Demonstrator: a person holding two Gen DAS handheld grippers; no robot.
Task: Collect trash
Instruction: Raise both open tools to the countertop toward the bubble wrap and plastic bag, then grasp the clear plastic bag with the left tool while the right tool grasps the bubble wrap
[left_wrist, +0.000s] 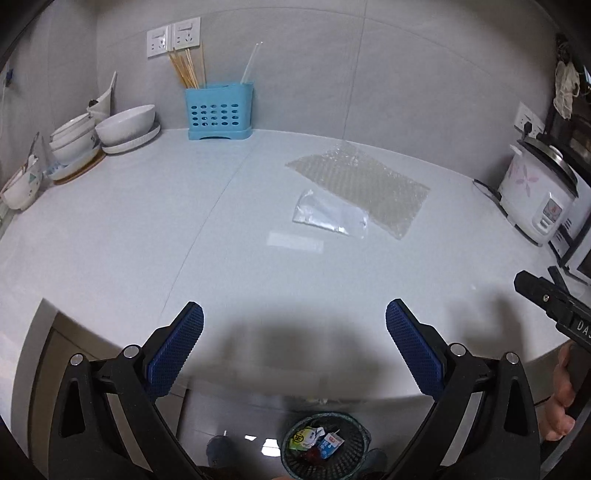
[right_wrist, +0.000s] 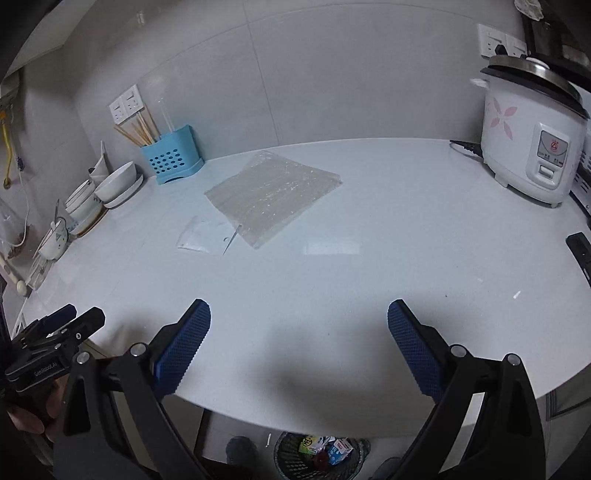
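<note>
The left tool (left_wrist: 294, 319) hangs over the near edge of the white tabletop (left_wrist: 129, 229) with its blue-padded fingers (left_wrist: 177, 350) spread wide apart and nothing between them. The right tool (right_wrist: 299, 319) sits the same way in its own view, fingers (right_wrist: 415, 350) far apart and bare. Each tool also shows at the edge of the other's frame: the right one at the right edge of the left wrist view, the left one at the lower left of the right wrist view.

The trash lies on the tabletop, well apart from both tools. A sheet of bubble wrap (left_wrist: 360, 184) lies flat right of centre in the left view; in the right view it sits left of centre. A small clear plastic bag (left_wrist: 330, 216) lies just beside its near edge; whether the two overlap is hard to tell. A pale flat strip (left_wrist: 294, 242) shows just below the bag in the left view; it may be only a reflection.

At the bottom centre of both frames, on the floor below the tabletop edge, stands a dark mesh wastebasket (right_wrist: 286, 463) with small cartons (left_wrist: 330, 445) already in it.

Along the back wall stand a blue perforated utensil holder (left_wrist: 219, 114) with chopsticks (left_wrist: 186, 68), and stacked white bowls (left_wrist: 123, 123) in the upper left. A white rice cooker (right_wrist: 532, 136) stands at the upper right of the right view.
</note>
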